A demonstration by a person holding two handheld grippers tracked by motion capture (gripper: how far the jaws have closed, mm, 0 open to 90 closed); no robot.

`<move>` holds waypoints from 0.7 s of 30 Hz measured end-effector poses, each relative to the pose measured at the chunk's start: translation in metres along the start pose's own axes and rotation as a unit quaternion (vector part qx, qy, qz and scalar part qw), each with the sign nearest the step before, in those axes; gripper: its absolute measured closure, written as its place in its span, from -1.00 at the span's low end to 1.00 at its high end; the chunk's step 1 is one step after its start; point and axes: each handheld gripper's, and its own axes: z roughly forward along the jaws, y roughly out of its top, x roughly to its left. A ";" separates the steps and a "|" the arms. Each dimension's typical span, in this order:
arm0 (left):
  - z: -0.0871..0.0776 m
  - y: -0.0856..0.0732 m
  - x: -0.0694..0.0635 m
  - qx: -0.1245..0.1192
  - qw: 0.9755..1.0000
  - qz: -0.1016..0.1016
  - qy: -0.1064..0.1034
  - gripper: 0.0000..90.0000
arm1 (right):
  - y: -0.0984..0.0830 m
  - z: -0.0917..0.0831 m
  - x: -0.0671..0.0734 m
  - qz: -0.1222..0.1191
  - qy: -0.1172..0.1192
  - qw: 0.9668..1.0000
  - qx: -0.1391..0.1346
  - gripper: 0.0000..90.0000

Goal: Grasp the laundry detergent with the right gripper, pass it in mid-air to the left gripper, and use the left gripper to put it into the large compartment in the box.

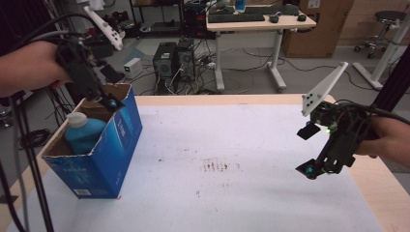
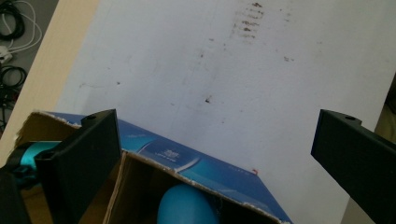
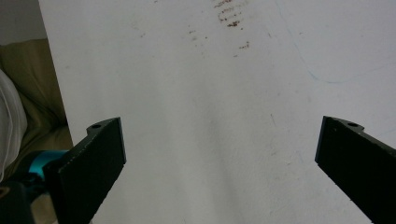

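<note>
Your left gripper hangs right over the open top of the blue cardboard box, at its far rim, and its jaws stand wide apart with nothing between them. In the left gripper view one jaw sits above the box's inside while the other is out over the white table cover, so the spread straddles the box wall rather than the bottle. That reads like a hand placed just above the opening, either ready to dip in or clear of a drop; you cannot tell which from this alone.

The blue bottle lies inside the box, leaning toward the near-left corner, with its white cap pointing up and toward the far side. In the left gripper view its rounded blue body shows just under the torn brown edge of the box. It touches neither of your grippers.

The box itself stands on the left part of the table, turned at an angle to the table edge, with its open side up, which keeps the bottle reachable from above.

Your right gripper is well apart from all this, low over the right side of the cover, with its jaws also wide and empty. Held there, it stays out of the left hand's way; it looks parked rather than working. The dark smudges on the cover lie between the two grippers.
</note>
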 end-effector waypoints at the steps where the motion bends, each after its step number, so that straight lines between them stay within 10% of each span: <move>1: -0.001 -0.002 0.000 0.001 1.000 0.000 0.001 -0.96 | 0.000 0.000 0.000 -0.001 -0.001 1.000 0.001 -0.98; 21: 0.005 -0.014 0.001 0.013 1.000 -0.003 -0.005 -0.96 | 0.001 0.002 0.000 -0.003 0.002 1.000 0.005 -0.98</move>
